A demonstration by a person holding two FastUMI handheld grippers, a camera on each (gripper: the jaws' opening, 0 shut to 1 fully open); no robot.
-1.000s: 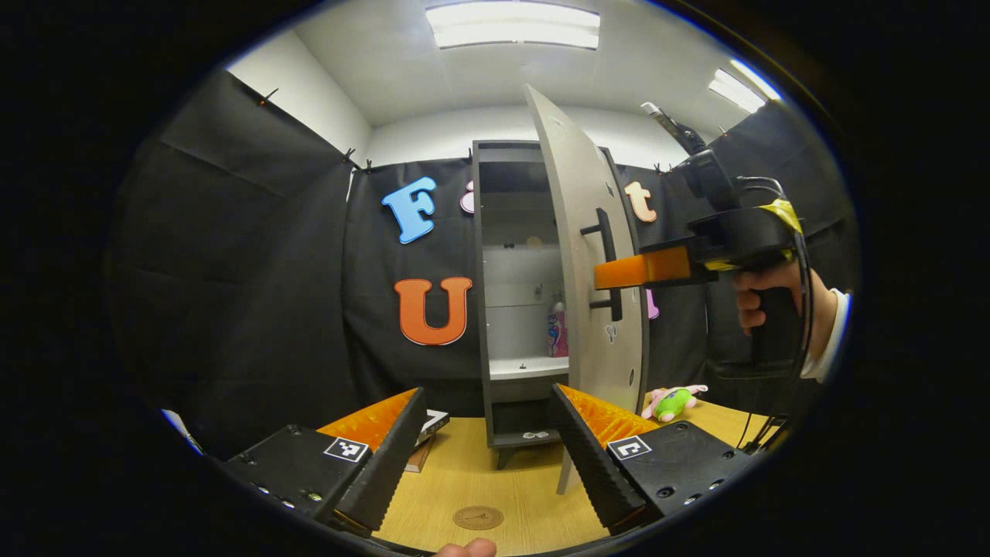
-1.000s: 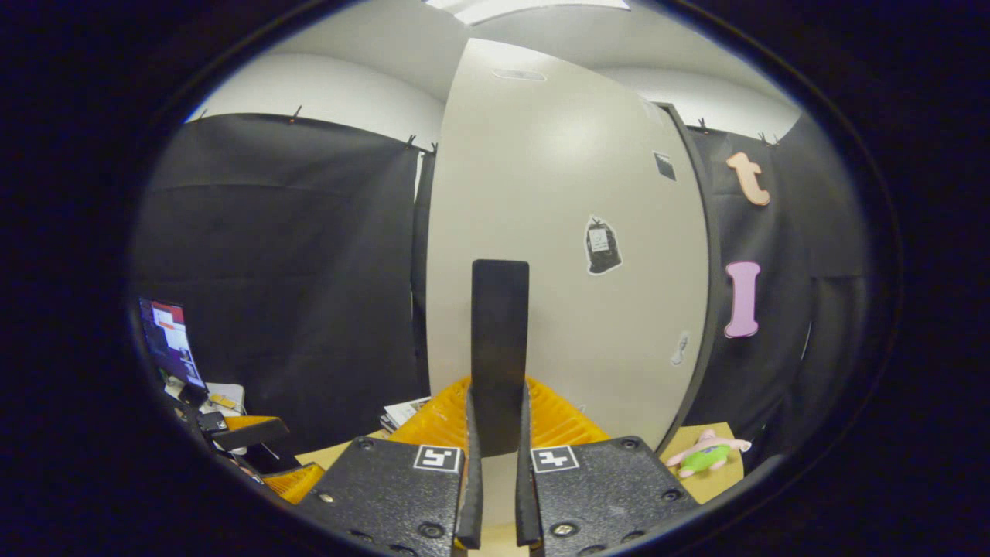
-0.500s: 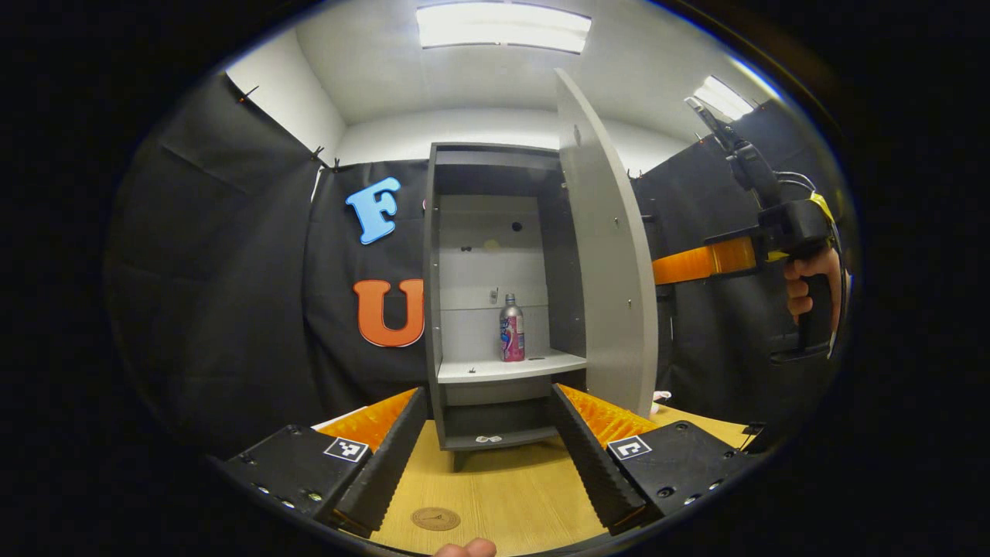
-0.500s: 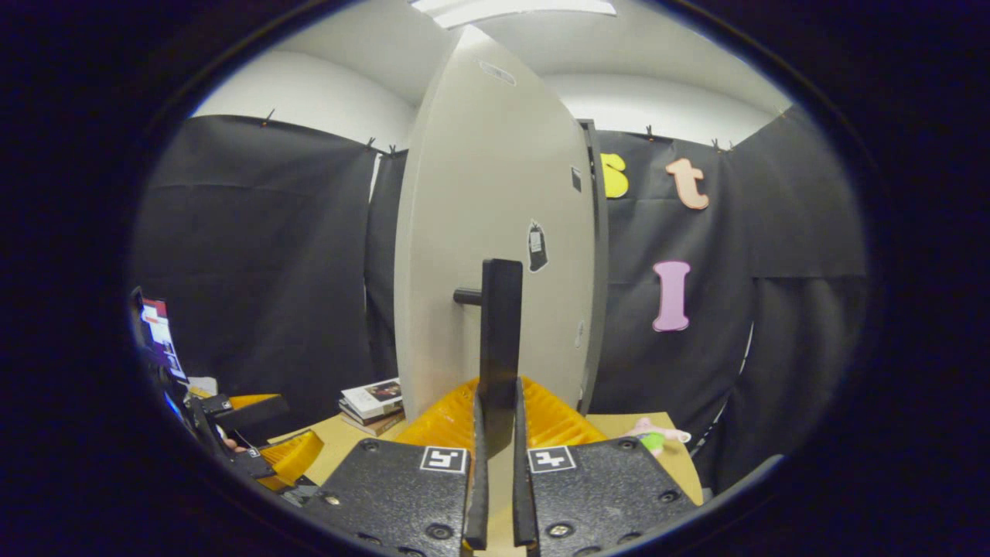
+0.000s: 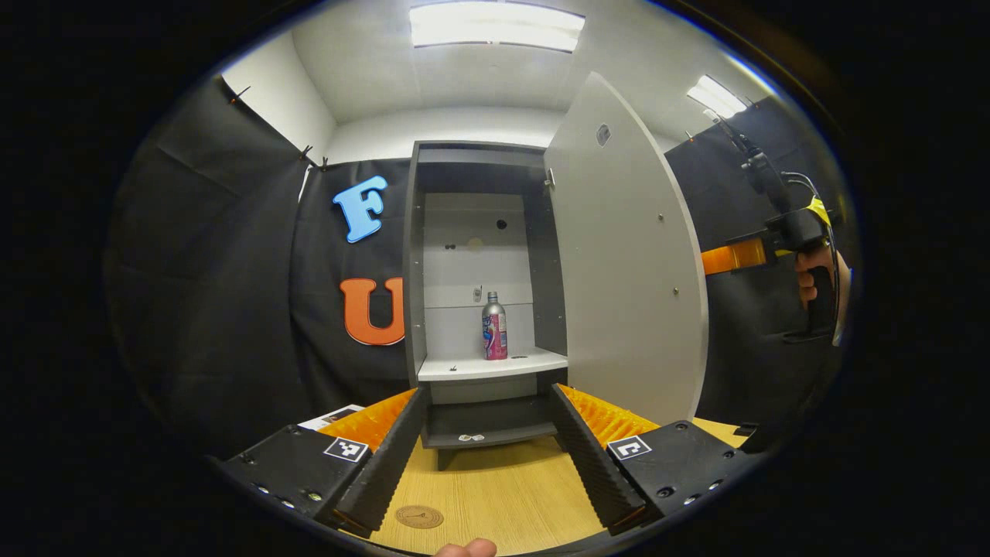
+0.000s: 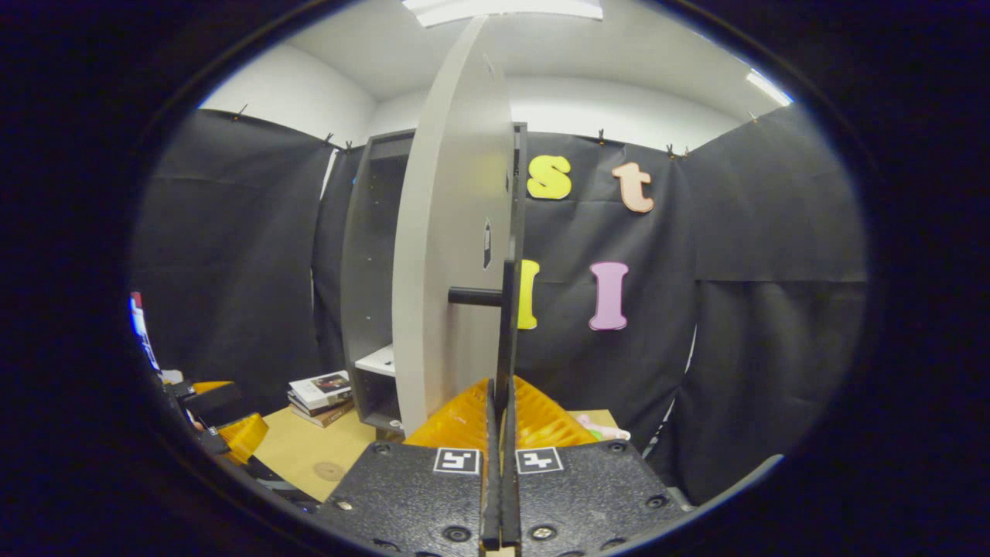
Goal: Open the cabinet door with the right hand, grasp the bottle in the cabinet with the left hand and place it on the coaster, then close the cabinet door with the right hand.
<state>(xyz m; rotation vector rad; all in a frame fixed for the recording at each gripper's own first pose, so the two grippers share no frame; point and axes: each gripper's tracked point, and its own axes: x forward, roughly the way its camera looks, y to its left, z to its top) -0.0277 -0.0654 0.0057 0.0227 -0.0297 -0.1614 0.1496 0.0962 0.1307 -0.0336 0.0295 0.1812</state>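
Observation:
The grey cabinet stands open at the back of the table. A silver and pink bottle stands upright on its white shelf. The door is swung out to the right. My left gripper is open, low over the table, well short of the bottle. A round brown coaster lies on the wood just in front of it. In the right gripper view the door is seen nearly edge-on, and my right gripper is shut on its black handle.
A hand holds the right gripper's body beyond the door's edge. Stacked books lie left of the cabinet. A plush toy lies behind the door. The wooden table runs up to the cabinet's foot.
The door has swung much wider to the right with my right gripper still on its handle. The bottle, half hidden before, now stands in full view. My left gripper stays open.

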